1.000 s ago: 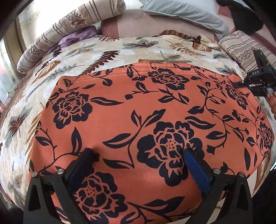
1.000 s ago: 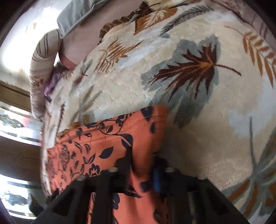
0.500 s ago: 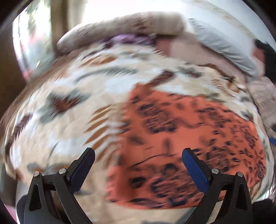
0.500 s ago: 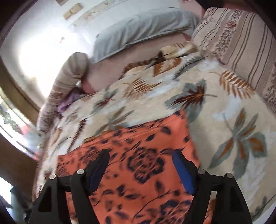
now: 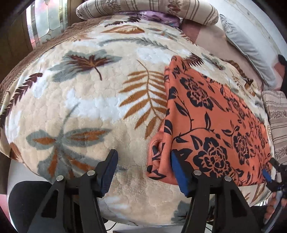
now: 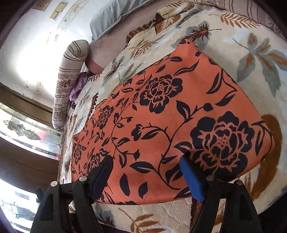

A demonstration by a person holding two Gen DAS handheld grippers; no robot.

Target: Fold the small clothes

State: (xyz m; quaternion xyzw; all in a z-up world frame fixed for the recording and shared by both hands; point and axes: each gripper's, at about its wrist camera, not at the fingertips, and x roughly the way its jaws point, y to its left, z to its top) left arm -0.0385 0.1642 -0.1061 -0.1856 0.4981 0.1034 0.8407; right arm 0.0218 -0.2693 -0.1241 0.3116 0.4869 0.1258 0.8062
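Bed with cream leaf-print plush blanket point(image 5: 86, 100) carries orange black-floral garment point(image 5: 211, 125), lower right of left view. Right gripper point(image 6: 147, 172) has released corner; left gripper point(image 5: 143, 170) shifted to garment's left edge. Both fingers apart: next fold pending.

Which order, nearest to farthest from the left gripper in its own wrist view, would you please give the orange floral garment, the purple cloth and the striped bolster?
1. Orange floral garment: touching the left gripper's right finger.
2. Purple cloth: far edge, tucked under the bolster.
3. Striped bolster: just behind the cloth.
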